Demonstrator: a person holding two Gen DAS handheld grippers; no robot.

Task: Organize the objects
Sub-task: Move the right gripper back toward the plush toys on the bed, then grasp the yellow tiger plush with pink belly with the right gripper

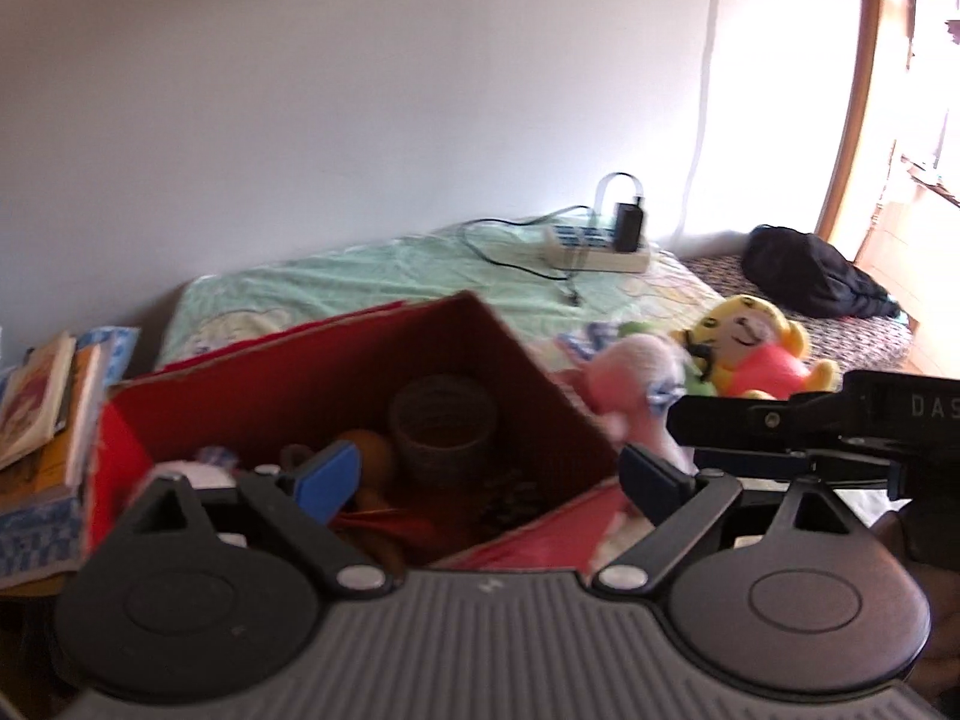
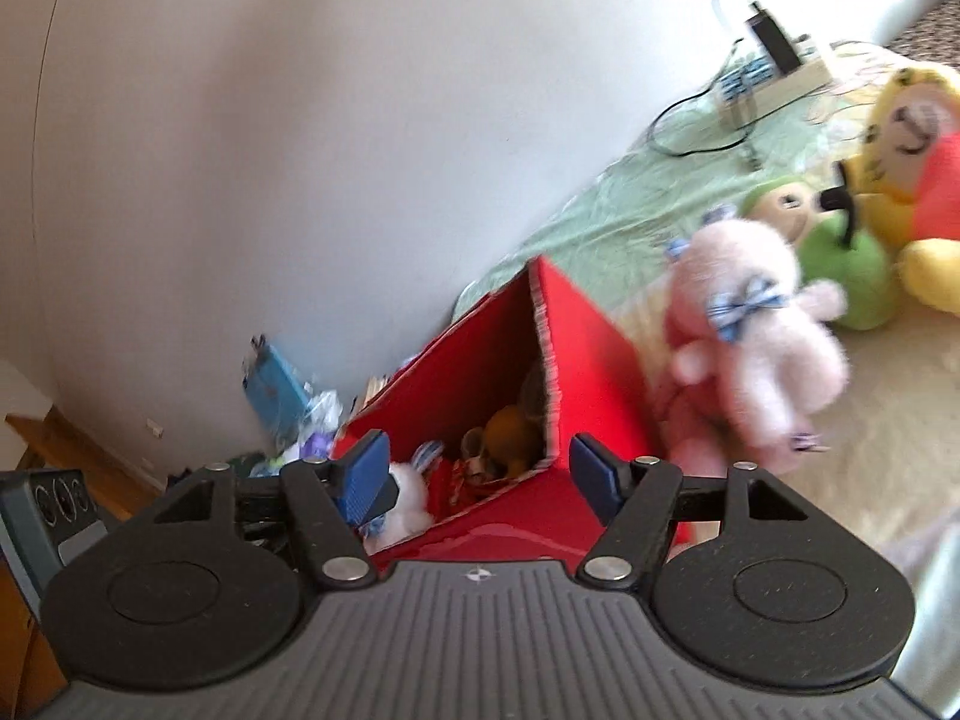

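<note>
A: Where's the red box [image 1: 336,384]?
B: On the bed [image 1: 384,270], between both claws. A woven basket [image 1: 444,420] and toys lie inside.
A: The claws?
B: Left claw [image 1: 489,477] released, empty; right claw [image 2: 480,471] likewise spread wide.
A: The pink plush [image 2: 762,348]?
B: Outside, touching the box at three o'clock. A yellow plush [image 1: 750,354] sits behind it, at one o'clock.
</note>
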